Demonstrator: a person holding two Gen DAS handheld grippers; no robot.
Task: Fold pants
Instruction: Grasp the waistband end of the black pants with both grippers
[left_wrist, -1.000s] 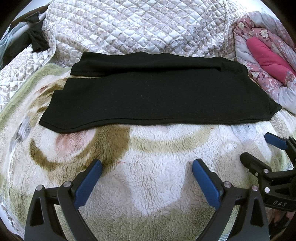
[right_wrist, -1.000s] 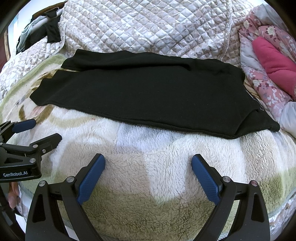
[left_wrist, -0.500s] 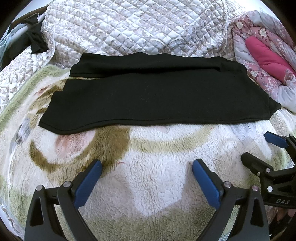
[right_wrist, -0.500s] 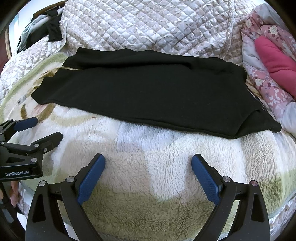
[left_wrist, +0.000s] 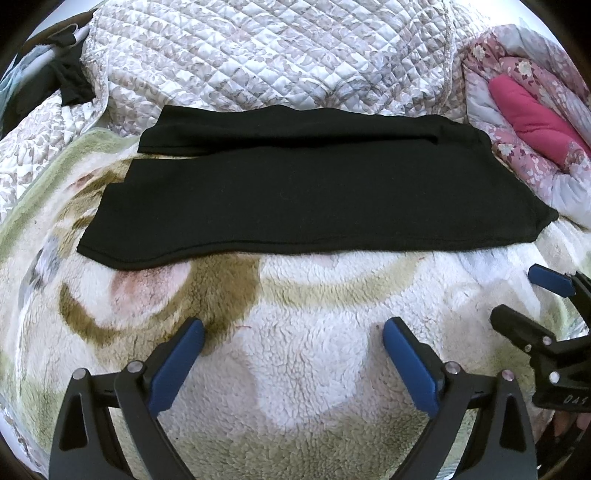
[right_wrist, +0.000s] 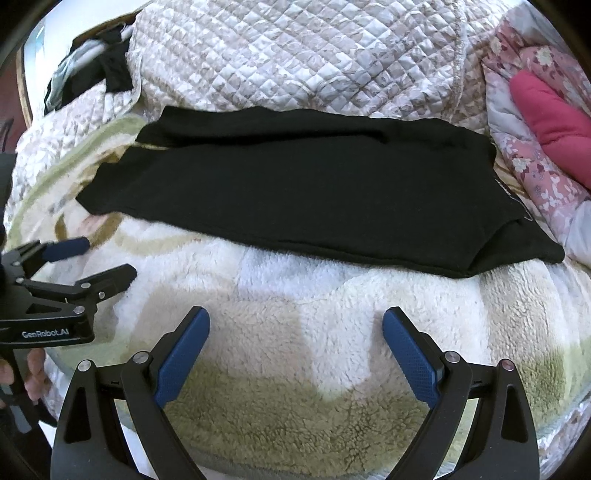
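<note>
left wrist view first, going from left to right. in the upper left corner some dark clothes (left_wrist: 70, 83) lie in a heap on a quilted cover (left_wrist: 266, 55). across the middle of the frame lie the black pants (left_wrist: 314, 195), spread long and flat on a fluffy blanket (left_wrist: 295, 295). one leg lies on top of the other, and a strip of the far leg peeks out along the top edge. at the bottom middle is the left gripper (left_wrist: 293, 345), its blue jaws spread wide with nothing between them, over the blanket and apart from the pants. at the lower right edge is the right gripper (left_wrist: 517, 299), also spread wide and empty. in the upper right is a flowery quilt (left_wrist: 524, 147) with a pink pillow (left_wrist: 532, 122).

right wrist view shows the same bed. the left gripper (right_wrist: 99, 260) sits at the left edge, jaws apart. the pants (right_wrist: 303, 195) fill the middle, and the right gripper (right_wrist: 295, 336) sits at the bottom, jaws apart and holding nothing.

what could go wrong: i think the next fold needs both ends picked up together. the cloth is soft and in two layers, so a gripper may catch only the top layer, and the legs would slide apart. the fluffy blanket could also get pinched with the pants and lift up too.
</note>
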